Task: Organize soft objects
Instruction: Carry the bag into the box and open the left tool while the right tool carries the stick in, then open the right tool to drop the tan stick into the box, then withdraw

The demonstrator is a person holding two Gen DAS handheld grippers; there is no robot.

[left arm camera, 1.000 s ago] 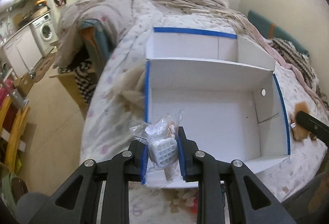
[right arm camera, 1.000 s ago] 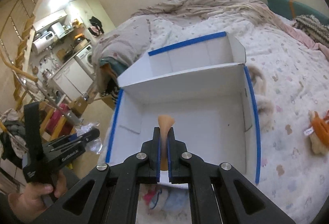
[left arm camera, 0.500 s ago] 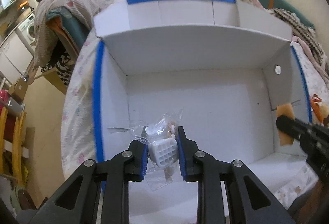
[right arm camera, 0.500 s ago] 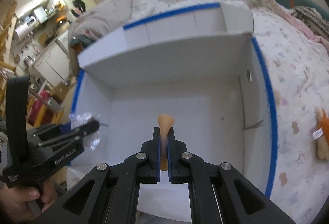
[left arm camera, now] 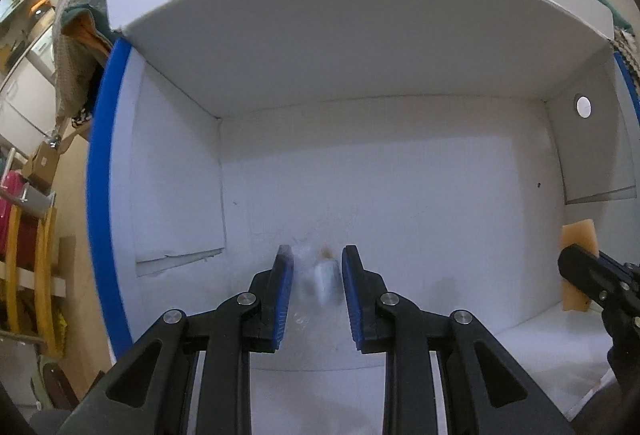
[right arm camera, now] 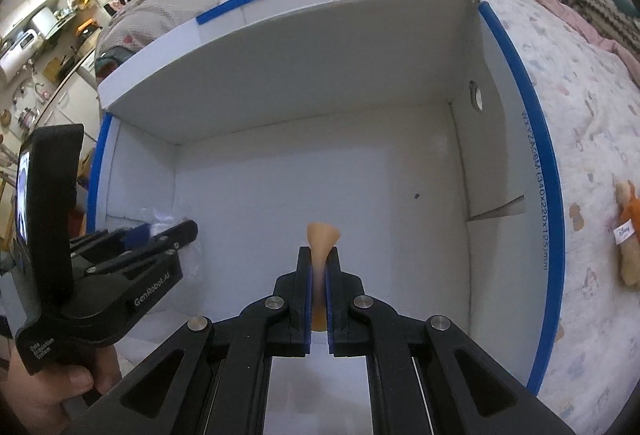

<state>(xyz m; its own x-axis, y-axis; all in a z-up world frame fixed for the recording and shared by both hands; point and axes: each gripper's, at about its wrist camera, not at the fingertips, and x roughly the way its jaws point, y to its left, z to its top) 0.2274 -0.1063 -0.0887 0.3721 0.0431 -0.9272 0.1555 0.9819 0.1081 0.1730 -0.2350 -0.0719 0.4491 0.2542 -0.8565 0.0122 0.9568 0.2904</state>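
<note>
Now both loads hang inside the white box: left claw clamps a clear packet, right claw pinches an orange piece; next comes releasing.

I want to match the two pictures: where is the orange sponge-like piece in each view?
Left wrist view: the orange piece is at the far right edge, clamped in the right gripper, low inside the white box.
Right wrist view: the orange piece is at centre, sticking up between the shut jaws of the right gripper.
Shared landmark: the round hole in the box's right wall.
</note>
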